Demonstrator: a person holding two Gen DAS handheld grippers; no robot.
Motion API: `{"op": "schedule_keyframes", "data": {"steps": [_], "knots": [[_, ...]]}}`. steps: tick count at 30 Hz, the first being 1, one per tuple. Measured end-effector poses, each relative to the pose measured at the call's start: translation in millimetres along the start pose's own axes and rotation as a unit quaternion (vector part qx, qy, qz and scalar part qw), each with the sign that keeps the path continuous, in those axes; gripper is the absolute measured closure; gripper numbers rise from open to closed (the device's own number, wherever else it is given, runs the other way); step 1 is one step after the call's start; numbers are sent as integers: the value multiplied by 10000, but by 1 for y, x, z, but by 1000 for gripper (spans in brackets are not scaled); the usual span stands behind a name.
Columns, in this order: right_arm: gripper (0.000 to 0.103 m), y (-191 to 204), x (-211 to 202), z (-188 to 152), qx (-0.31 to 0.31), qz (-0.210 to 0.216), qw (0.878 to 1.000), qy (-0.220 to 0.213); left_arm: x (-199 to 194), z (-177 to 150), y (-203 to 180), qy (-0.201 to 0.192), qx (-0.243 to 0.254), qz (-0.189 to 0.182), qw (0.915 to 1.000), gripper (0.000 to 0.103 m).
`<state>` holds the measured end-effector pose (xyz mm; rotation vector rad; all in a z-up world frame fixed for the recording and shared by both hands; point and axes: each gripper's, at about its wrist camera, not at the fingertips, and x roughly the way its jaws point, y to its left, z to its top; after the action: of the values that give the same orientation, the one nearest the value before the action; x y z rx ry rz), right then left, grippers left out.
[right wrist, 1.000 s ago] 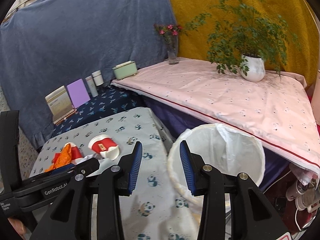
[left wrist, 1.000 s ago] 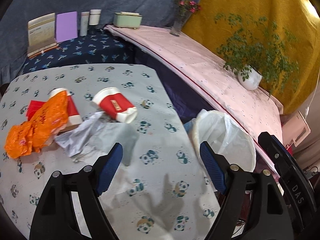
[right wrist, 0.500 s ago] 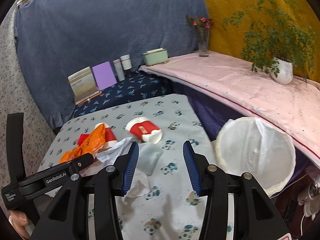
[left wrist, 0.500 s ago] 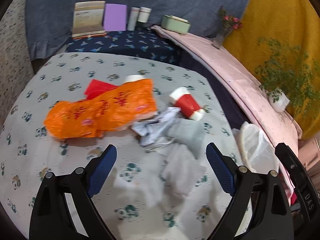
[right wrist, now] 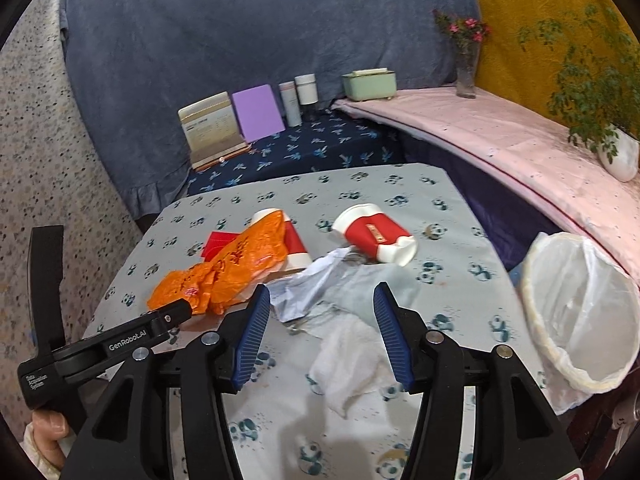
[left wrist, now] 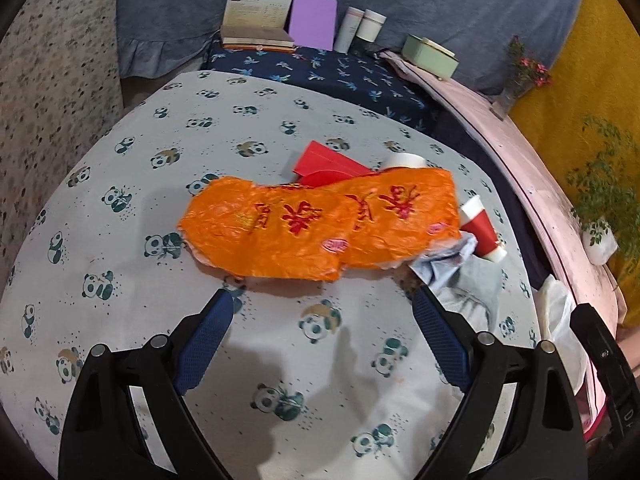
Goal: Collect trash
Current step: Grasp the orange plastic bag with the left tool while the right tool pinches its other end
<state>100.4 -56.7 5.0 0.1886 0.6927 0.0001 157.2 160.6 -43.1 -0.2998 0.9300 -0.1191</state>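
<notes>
Panda-print desk (left wrist: 120, 208) is carrying the litter: I am aiming my wide-spread, empty left claw (left wrist: 322, 316) at the crinkled orange plastic bag (left wrist: 320, 224) just ahead, lying crosswise; my opening, empty right claw (right wrist: 322, 312) is facing crumpled white paper (right wrist: 316, 284).

Left claw (left wrist: 320, 312) wide, empty — right claw (right wrist: 320, 320) opening, empty.
</notes>
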Motion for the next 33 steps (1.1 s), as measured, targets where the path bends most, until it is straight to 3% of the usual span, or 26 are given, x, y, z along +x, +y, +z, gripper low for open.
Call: {"op": "schedule_keyframes", "data": {"steps": [12,17,19,25,27,28,30,33], "knots": [[44,33,70,21,-87,290,9989,345,32,26,14,208,-18,-54,9998,21],[44,34,104,28,72,384,9979,521,45,31,17,424,19,-245,9988,44],[44,34,115,29,157,458,9971,595,47,31,17,431,28,-292,9986,47],[45,38,146,26,318,599,9936,903,47,30,9,428,262,-454,9977,74],[56,41,149,23,326,687,9926,949,47,29,7,442,327,-479,9973,76],[67,42,149,22,301,717,9923,960,46,29,6,437,346,-497,9972,82],[90,47,145,20,193,763,9924,950,43,28,5,432,383,-512,9970,83],[98,49,135,19,140,865,9923,873,37,27,3,403,389,-581,9967,83]]}}
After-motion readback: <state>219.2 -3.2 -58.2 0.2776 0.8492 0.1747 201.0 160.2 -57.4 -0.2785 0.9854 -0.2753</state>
